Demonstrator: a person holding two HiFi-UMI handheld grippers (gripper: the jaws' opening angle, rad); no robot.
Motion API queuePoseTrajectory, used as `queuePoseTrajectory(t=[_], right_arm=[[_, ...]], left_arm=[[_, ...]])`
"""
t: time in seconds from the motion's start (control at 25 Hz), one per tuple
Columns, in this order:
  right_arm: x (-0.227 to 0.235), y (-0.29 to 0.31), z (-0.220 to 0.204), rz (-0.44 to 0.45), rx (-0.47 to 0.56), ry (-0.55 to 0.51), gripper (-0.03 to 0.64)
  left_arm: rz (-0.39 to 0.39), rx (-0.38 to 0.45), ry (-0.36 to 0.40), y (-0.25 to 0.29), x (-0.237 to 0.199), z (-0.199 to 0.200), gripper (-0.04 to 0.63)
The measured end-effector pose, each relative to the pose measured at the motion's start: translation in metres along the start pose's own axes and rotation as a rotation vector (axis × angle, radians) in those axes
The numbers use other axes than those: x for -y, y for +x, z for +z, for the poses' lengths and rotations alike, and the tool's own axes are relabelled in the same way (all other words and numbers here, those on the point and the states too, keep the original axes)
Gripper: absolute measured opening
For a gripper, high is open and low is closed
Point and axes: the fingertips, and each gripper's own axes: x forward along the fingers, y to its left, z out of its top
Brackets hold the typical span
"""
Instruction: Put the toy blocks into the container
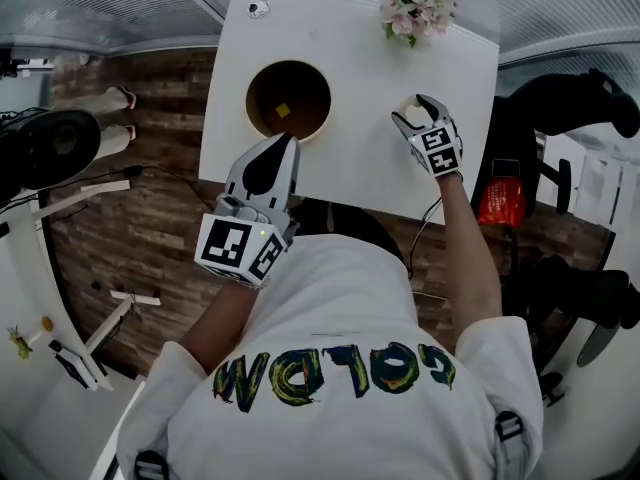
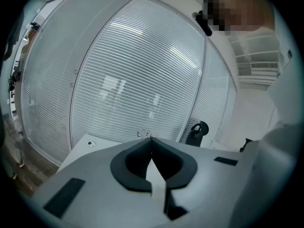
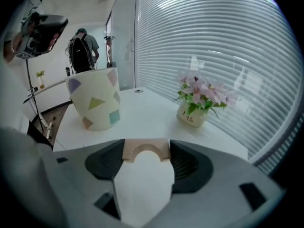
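A pale wooden arch block [image 3: 146,151] sits between the jaws of my right gripper [image 3: 146,161], which are shut on it; both pads touch its ends, low over the white table [image 3: 142,110]. In the head view that gripper [image 1: 413,108] is right of the container [image 1: 288,100], with the block [image 1: 410,102] at its tips. The container is a round cream pot with coloured shapes [image 3: 95,103]; a yellow block [image 1: 283,111] lies inside. My left gripper [image 1: 288,143] hovers at the pot's near rim, shut and empty, its tips meeting [image 2: 151,139].
A small pot of pink flowers [image 1: 415,8] [image 3: 194,109] stands at the table's far right edge. A small round disc [image 1: 258,8] lies at the far left corner. A black chair [image 1: 565,98] and a red object [image 1: 500,200] are right of the table.
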Motion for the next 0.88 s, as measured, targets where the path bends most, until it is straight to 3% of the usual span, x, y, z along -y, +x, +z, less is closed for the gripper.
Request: queuePoseTrajectory(t=[0.56,0.88], right_arm=[[0.0,-0.129,0.137,-0.094,0.327,0.034,0.299],[-0.001,-0.194,0.18,-0.156,0.45,0.071,0.298]], left_arm=[[-0.049,0.11,0.054,0.005,0.018,0.042,0.009],[-0.056,0.141,0.072,0.006,0.023,0.059,0.009]])
